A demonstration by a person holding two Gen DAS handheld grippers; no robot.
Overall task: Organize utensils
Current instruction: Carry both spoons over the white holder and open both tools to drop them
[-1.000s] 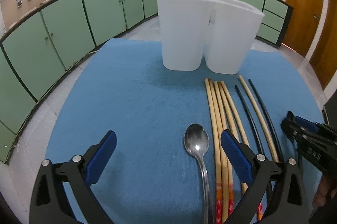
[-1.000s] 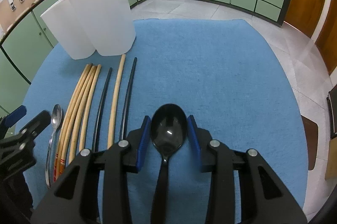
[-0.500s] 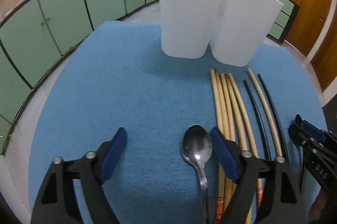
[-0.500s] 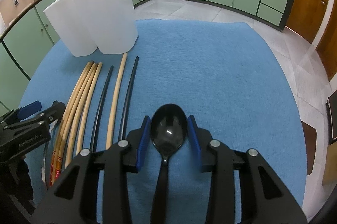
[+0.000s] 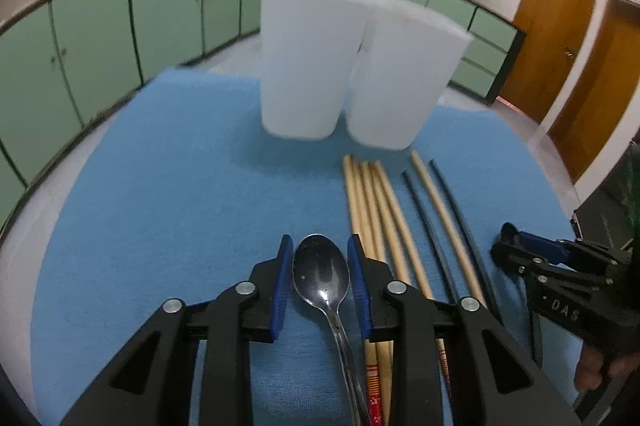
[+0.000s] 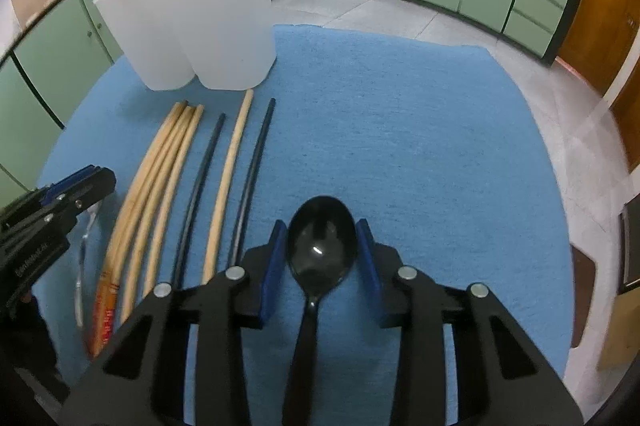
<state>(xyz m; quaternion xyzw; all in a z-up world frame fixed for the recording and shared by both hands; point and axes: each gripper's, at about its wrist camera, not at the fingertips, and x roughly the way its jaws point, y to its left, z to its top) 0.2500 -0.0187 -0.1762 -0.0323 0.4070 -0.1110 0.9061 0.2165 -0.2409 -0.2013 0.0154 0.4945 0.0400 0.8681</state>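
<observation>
A metal spoon [image 5: 320, 278] lies bowl-forward on the blue mat [image 5: 180, 186]. My left gripper [image 5: 320, 258] has its jaws closing around the bowl, and the blue pads touch both of its edges. A black spoon [image 6: 322, 250] sits bowl-forward in my right gripper [image 6: 322, 238], which is shut on it just above the mat. Between the two grippers lie several wooden chopsticks [image 5: 372, 210] and two black chopsticks [image 5: 424, 210], side by side. Each gripper shows at the edge of the other's view: the right gripper [image 5: 508, 246] and the left gripper [image 6: 92, 182].
Two tall white containers [image 5: 304, 66] [image 5: 400, 78] stand together at the mat's far side, just past the chopstick tips. Green cabinets ring the room and wooden doors stand at the right. The mat's right half [image 6: 420, 146] holds nothing.
The left jaws have gone from wide apart to tight around the metal spoon's bowl, and the left view has tipped up a little. The right gripper still holds the black spoon in place.
</observation>
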